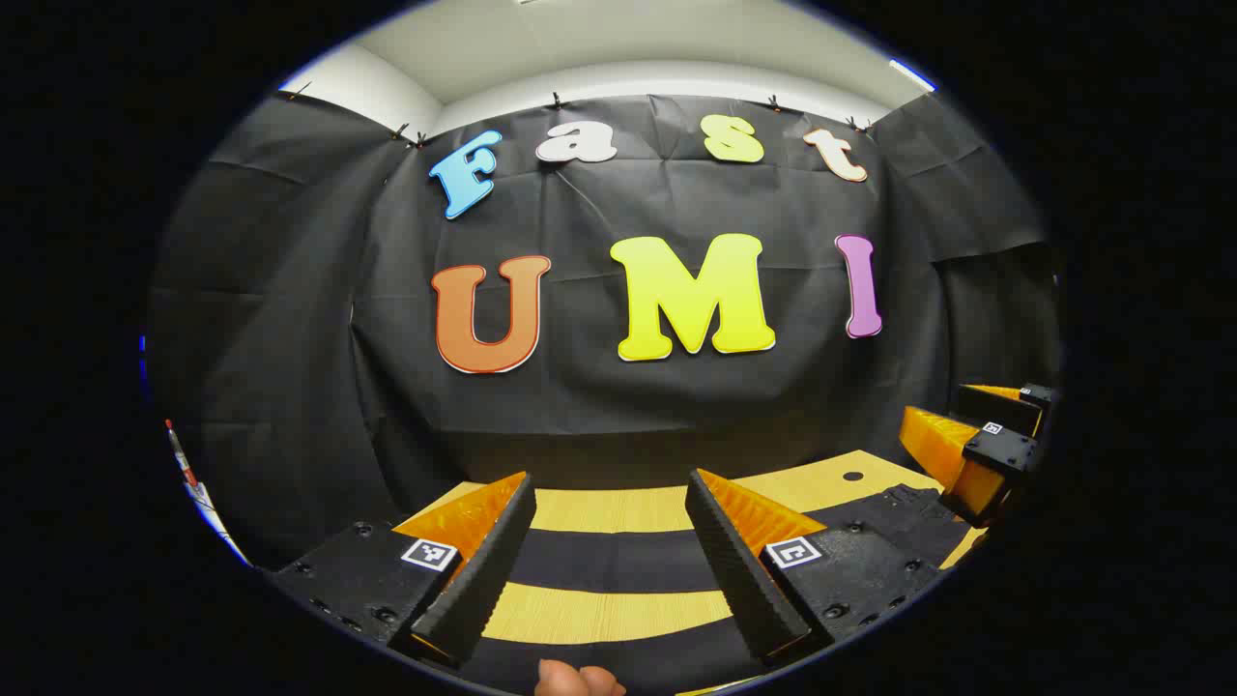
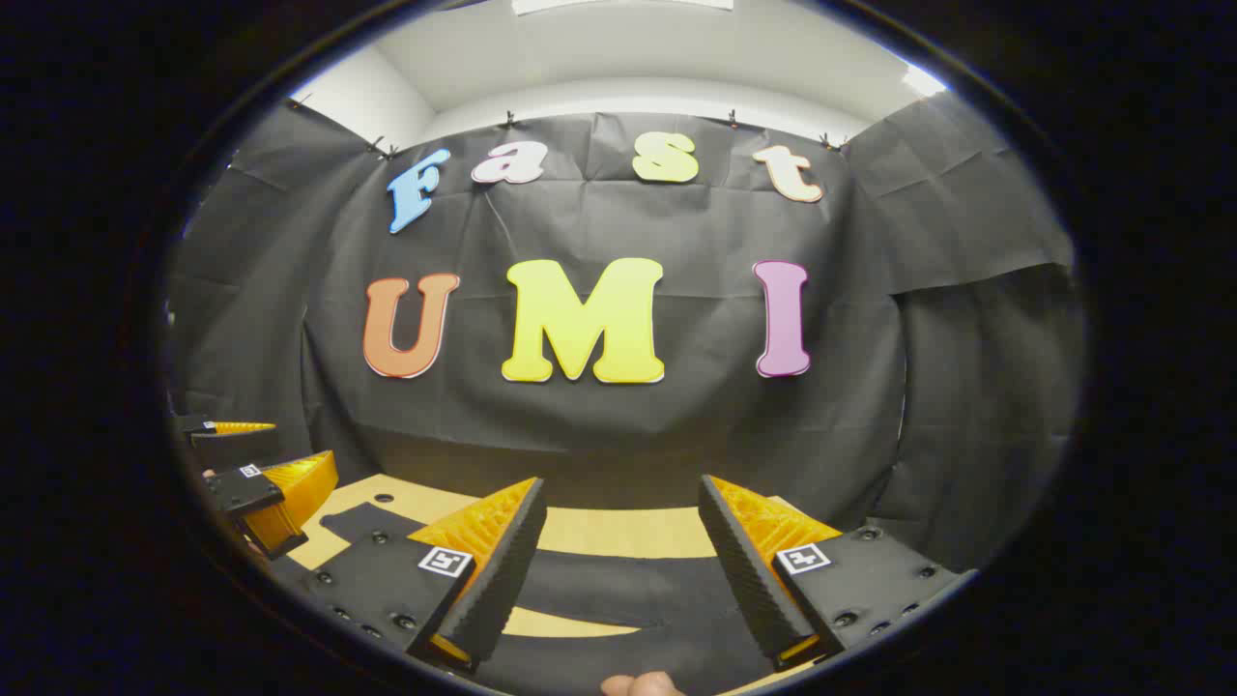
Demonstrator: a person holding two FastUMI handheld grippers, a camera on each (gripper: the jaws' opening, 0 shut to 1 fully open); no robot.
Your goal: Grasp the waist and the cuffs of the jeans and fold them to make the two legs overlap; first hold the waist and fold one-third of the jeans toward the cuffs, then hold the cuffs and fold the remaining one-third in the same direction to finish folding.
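Jeans (image 1: pixel 618 561) are spread on the desk (image 1: pixel 628 509) beneath both wide-open hand-held grippers, left (image 1: pixel 611 551) and right (image 2: pixel 618 565); the waist is seen in the right gripper view.

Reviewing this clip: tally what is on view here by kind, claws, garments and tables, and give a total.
Claws: 2, the left claw and the right claw, both with jaws apart
Garments: 1, the dark jeans lying spread on the table
Tables: 1, the wooden table
Total: 4
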